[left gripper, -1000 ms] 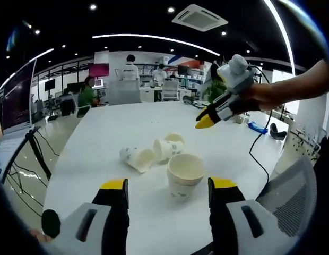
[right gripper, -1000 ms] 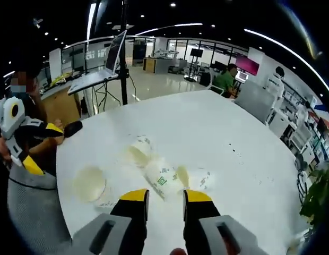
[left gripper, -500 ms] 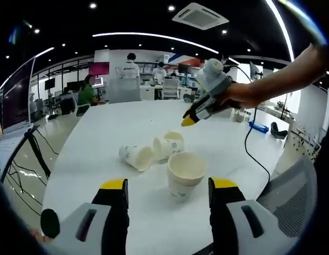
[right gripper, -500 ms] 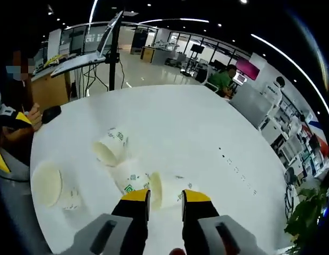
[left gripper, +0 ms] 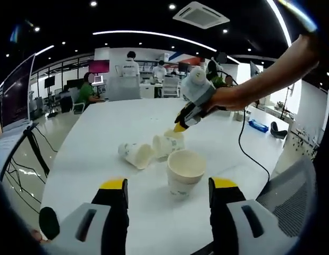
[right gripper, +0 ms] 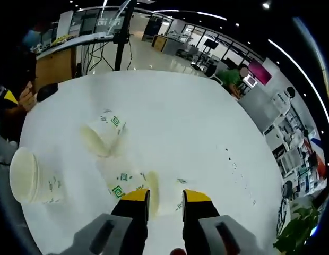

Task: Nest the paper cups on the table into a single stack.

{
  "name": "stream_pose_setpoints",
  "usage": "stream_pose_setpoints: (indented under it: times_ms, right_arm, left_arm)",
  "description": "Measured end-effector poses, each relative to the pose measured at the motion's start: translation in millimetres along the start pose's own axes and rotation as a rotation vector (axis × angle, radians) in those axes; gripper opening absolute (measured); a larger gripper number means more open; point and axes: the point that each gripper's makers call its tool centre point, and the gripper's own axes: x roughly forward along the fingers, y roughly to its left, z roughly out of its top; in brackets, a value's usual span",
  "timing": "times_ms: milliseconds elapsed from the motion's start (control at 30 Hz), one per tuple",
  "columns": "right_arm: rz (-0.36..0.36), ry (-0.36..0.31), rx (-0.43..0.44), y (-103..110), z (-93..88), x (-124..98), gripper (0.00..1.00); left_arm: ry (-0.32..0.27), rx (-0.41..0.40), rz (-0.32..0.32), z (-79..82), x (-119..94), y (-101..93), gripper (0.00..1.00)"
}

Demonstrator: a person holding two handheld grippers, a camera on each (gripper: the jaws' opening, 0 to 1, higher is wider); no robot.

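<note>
Paper cups: three lie on their sides near the middle of the white table (left gripper: pixel 101 133); one upright cup (left gripper: pixel 184 172) stands apart, nearest your left gripper.
Target cup: the far lying cup (right gripper: pixel 167 194), just beyond your right gripper (right gripper: pixel 165 196) and touching the middle lying cup (right gripper: pixel 124 180). The third lying cup (right gripper: pixel 101 139) lies a little apart.
Right gripper: jaws narrowly parted, empty, tips straddling the target's rim. In the left gripper view it (left gripper: pixel 178 126) hovers just above that cup (left gripper: pixel 175 137).
Left gripper (left gripper: pixel 167 186): jaws wide apart, empty, held back at the table's near edge.
Advice: close gently on the wall near the rim; thin paper is likely to crush or squirt sideways.
Caution: keep the jaws off the neighbouring cup, or both may roll.
Next: tilt it upright, then lower it into the standing cup.
</note>
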Motion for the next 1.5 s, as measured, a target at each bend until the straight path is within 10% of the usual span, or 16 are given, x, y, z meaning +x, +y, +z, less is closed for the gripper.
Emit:
stream_pose_setpoints:
  times_ms: [1500]
  right_arm:
    - [-0.067,-0.007,-0.092,-34.3,-13.0,1.6,0.07]
  left_arm:
    - [0.041,-0.023,0.010,-13.4,6.3,7.3,0.59]
